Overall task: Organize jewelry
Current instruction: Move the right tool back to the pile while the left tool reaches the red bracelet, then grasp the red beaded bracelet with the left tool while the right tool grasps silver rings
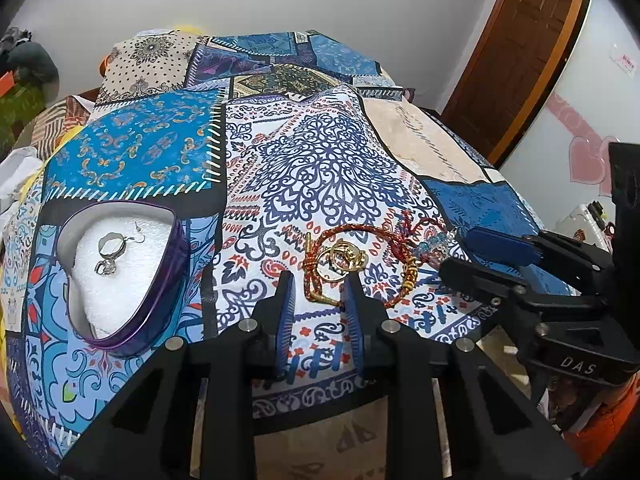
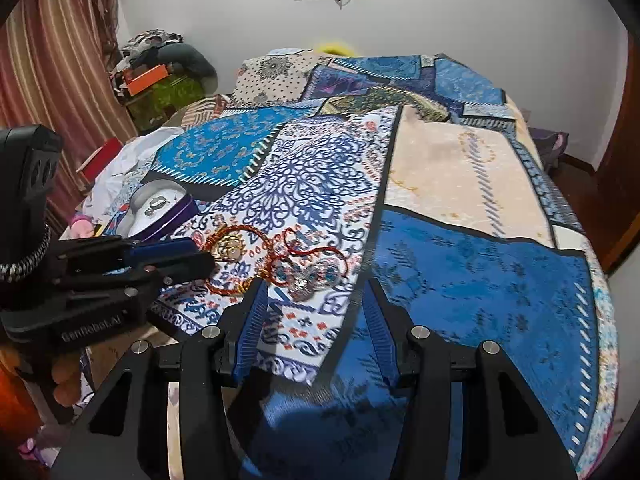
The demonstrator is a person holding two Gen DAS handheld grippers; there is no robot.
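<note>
A heap of jewelry lies on the patterned cloth: a red-and-gold braided bracelet (image 1: 320,264), gold rings (image 1: 346,258) and a beaded blue-pink piece (image 1: 430,246). My left gripper (image 1: 320,284) is open, its tips at the near edge of the gold rings. A purple-rimmed heart-shaped box (image 1: 132,276) with white foam holds a silver ring (image 1: 110,246) and an earring, to the left. In the right wrist view my right gripper (image 2: 314,286) is open, just short of the blue-stone earrings (image 2: 312,276); the bracelet (image 2: 236,248) lies further left.
The patchwork cloth (image 2: 460,272) covers the raised surface and falls off at its near edge. The other gripper (image 2: 120,268) reaches in from the left. Clothes and an orange box (image 2: 146,76) sit far left. A brown door (image 1: 520,40) stands right.
</note>
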